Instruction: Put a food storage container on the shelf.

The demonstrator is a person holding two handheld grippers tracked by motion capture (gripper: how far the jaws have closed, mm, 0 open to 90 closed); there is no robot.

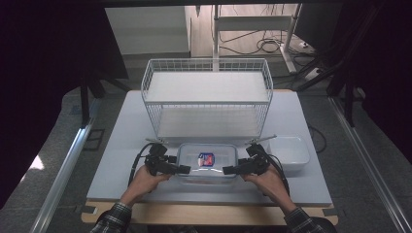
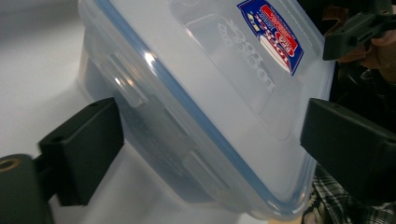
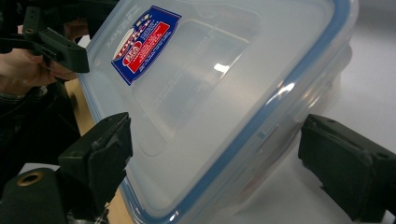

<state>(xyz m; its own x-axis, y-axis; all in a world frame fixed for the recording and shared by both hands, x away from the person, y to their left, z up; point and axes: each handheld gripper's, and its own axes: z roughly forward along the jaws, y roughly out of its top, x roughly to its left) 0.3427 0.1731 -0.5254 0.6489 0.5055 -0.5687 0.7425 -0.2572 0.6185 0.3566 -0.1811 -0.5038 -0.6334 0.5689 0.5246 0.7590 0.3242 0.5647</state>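
The left tongs (image 1: 183, 169) are seen at the left end of the lidded container (image 1: 207, 162), jaws spread wide with a corner of the box between them; in the left gripper view no pad is shown pressing on it. The container (clear plastic, blue seal, a red and blue label (image 1: 206, 159) on the lid) is set on the tabletop (image 1: 121, 145) between both tongs, just in front of the wire rack (image 1: 206, 97). The right tongs (image 1: 229, 170) are held at its right end, likewise spread around a corner without contact. Just beyond them, to the right, a white tray (image 1: 290, 152) is found.
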